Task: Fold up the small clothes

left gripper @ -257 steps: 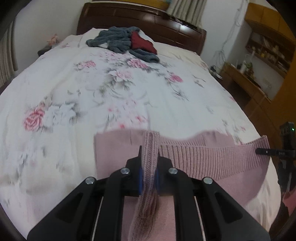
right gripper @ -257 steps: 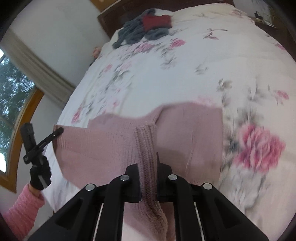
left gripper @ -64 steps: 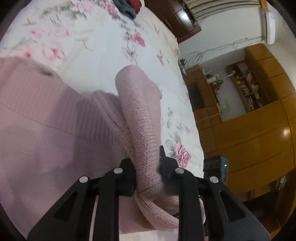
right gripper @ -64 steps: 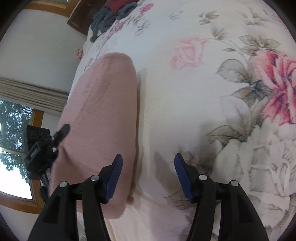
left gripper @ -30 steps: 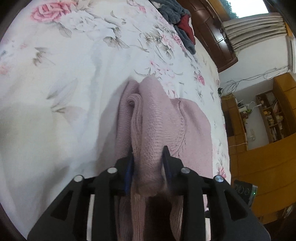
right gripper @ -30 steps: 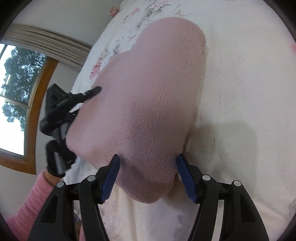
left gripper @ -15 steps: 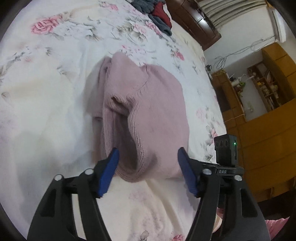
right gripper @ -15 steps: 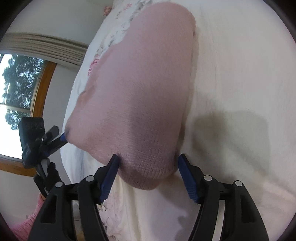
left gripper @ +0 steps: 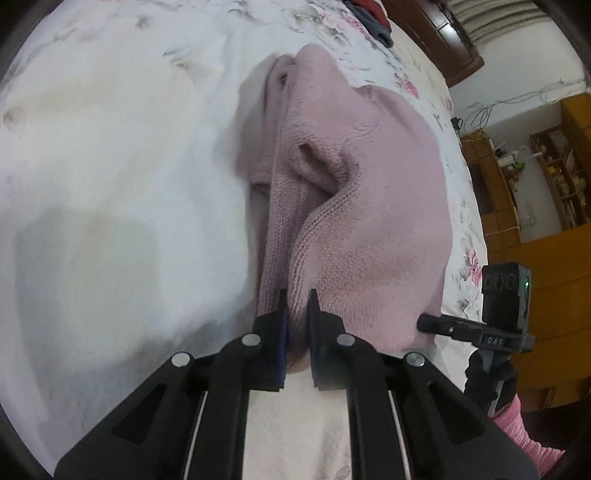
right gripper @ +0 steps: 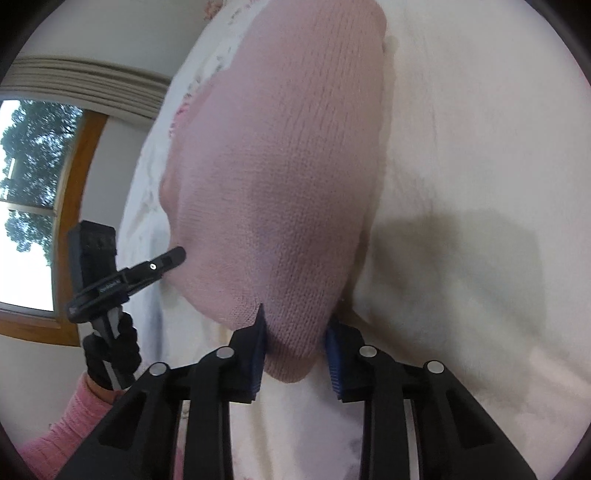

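The pink sweater [left gripper: 369, 192] is lying folded on the bed [left gripper: 110, 166]. The left gripper [left gripper: 295, 314] is pinching its near edge; the right gripper [right gripper: 295, 332] is clamping its corner. The knit is looking soft and limp, so doubled edges are offering the firmest hold.

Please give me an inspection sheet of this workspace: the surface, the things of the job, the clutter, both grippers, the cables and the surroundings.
Surface: bed with white floral bedspread, wrinkled.
Job's things: pink knit sweater, folded into a bundle, lying on the bedspread.
Clutter: grey and red clothes piled at the far end of the bed.
Grippers: left gripper shut on a ribbed edge of the sweater; right gripper closed around the near end of the bundle.
Cables: thin wires along the wall by the shelves.
Surroundings: dark headboard, wooden shelves, window with trees outside.
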`<action>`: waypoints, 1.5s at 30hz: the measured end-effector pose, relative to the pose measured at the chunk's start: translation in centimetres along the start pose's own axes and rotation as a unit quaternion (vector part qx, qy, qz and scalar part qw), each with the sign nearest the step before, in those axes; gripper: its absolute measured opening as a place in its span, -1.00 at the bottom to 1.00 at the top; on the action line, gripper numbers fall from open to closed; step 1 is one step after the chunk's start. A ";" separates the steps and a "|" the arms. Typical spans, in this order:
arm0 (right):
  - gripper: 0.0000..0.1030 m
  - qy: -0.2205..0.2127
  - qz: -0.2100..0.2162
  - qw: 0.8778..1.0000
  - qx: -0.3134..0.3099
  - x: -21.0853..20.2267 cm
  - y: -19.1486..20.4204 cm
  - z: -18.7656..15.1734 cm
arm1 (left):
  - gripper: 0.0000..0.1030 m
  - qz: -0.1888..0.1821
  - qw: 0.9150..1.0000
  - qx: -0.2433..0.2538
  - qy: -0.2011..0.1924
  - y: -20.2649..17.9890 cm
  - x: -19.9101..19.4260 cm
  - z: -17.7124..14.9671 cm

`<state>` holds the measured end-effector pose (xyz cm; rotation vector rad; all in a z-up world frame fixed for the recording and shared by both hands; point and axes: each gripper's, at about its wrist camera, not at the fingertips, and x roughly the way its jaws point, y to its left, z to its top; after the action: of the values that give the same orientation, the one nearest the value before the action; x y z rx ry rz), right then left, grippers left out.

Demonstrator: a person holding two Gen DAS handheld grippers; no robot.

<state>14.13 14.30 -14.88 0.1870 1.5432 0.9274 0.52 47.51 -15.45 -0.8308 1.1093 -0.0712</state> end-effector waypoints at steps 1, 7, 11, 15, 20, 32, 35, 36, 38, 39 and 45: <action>-0.44 0.001 -0.004 1.000 0.000 0.3 0.3 0.3 | -0.80 0.002 1.000 0.003 0.003 -0.1 -0.1 0.1; 0.00 -0.008 -0.022 0.999 -0.035 -1.2 1.8 0.5 | -0.05 0.015 1.000 0.018 -0.014 -1.5 -3.6 1.0; 0.11 -0.037 -0.012 0.999 -0.036 -3.4 1.5 0.8 | 0.05 0.026 0.997 0.041 -0.058 -2.2 -6.4 2.8; 0.11 -0.049 -0.012 0.998 -0.027 -3.9 1.1 1.4 | 0.05 0.036 0.997 0.039 -0.063 -2.9 -4.8 6.4; 0.12 -0.046 -0.010 0.998 -0.028 -3.2 1.2 1.3 | -0.04 0.021 0.999 0.001 -0.049 -2.2 -1.3 9.7; 0.12 -0.038 -0.017 0.999 -0.027 -2.9 0.7 1.6 | -0.77 0.020 0.999 -0.022 -0.040 0.2 -0.4 9.3; 0.13 -0.043 -0.007 0.999 -0.023 -3.3 0.7 2.0 | -0.22 -0.009 0.999 -0.020 -0.036 0.1 -1.1 9.0; 0.16 -0.047 -0.001 0.999 -0.022 -3.5 0.6 2.2 | 0.25 -0.009 0.999 -0.017 -0.037 0.1 -1.3 8.9; 0.21 -0.056 0.010 0.998 -0.019 -3.9 0.5 2.6 | 0.57 -0.012 0.999 -0.014 -0.039 0.3 -1.6 8.7; 0.26 -0.060 0.016 0.998 -0.016 -4.2 0.3 2.8 | 0.57 -0.024 0.999 -0.017 -0.037 0.6 -1.5 8.7; 0.38 -0.065 0.054 0.996 0.004 -3.9 -0.6 5.1 | 0.60 -0.067 0.997 -0.026 0.001 1.3 1.3 9.4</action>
<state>19.77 13.77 -11.88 0.3326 1.4271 0.9754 8.33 53.05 -15.55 -0.9514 1.0600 -0.1555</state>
